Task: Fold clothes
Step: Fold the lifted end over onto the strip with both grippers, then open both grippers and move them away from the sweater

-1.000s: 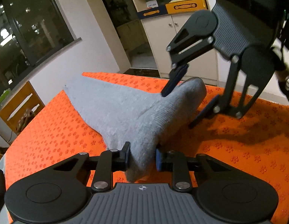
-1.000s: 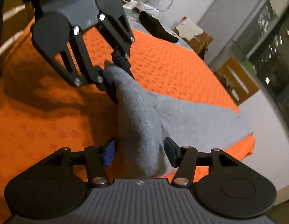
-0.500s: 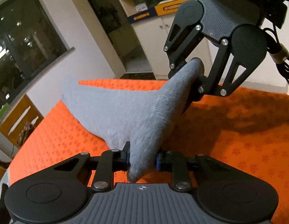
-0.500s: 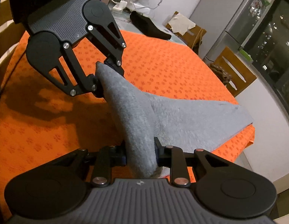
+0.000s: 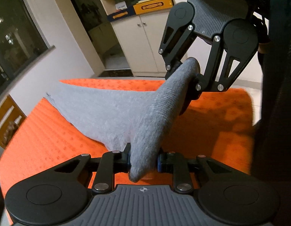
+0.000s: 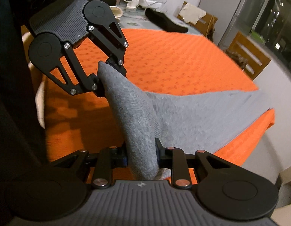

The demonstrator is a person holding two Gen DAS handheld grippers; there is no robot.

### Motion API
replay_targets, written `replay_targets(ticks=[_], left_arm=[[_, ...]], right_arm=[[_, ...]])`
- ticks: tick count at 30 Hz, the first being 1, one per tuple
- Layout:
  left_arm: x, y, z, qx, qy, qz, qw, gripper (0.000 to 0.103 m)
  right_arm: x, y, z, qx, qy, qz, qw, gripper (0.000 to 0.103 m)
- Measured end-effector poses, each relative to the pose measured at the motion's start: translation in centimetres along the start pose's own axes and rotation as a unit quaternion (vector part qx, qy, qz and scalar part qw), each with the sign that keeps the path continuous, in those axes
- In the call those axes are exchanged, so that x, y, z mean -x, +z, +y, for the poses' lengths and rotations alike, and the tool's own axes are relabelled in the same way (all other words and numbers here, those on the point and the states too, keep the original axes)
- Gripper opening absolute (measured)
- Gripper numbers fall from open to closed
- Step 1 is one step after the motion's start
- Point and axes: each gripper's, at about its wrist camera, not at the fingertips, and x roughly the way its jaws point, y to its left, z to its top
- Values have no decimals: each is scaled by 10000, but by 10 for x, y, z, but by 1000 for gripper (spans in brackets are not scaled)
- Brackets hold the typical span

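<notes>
While clamped: both tools (image 5: 143, 160) (image 6: 141, 154) (narrow) on grey cloth (image 5: 107, 113).

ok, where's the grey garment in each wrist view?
Left wrist: grey garment runs from bottom centre up to the right gripper at upper right.
Right wrist: grey garment runs from bottom centre up to the left gripper at upper left.
Shared landmark: orange mat beneath.

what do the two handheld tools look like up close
Both match: the left tool and right tool have matte black linkage arms with silver screws, round black discs at each side, a ribbed grey body bearing a small white emblem, and blue-edged pads. A dark sleeve shows behind the right one.
</notes>
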Motion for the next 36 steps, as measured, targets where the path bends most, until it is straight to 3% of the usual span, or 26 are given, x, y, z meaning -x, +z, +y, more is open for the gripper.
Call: replay_targets(ticks=[7,14,17,22,27,31,36], left_arm=[[9,-13,-16,454,-600,332,9966,27],[3,-17,10,1336,-643,403,9881,36],[4,-20,23,1761,-544,350,9822,41],[2,-24,43,2550,-419,335,9654,43],[-8,-23,64,3205,-311,341,9461,43],[-15,-23,78,3633,-241,363,9307,45],[-18,-19,80,3634,-170,317,9309,46]], right_arm=[[-5,-6,17,-620,835,407,9937,31],[-19,-12,-18,-1547,1261,374,9792,36],[-15,-24,-35,-2004,1211,211,9720,42],[-8,-36,-48,-2487,903,-70,9643,52],[-7,-40,-66,-2880,398,-358,9561,52],[-19,-43,-68,-3067,-23,-242,9515,52],[-17,-50,-67,-3195,-122,-179,9473,49]])
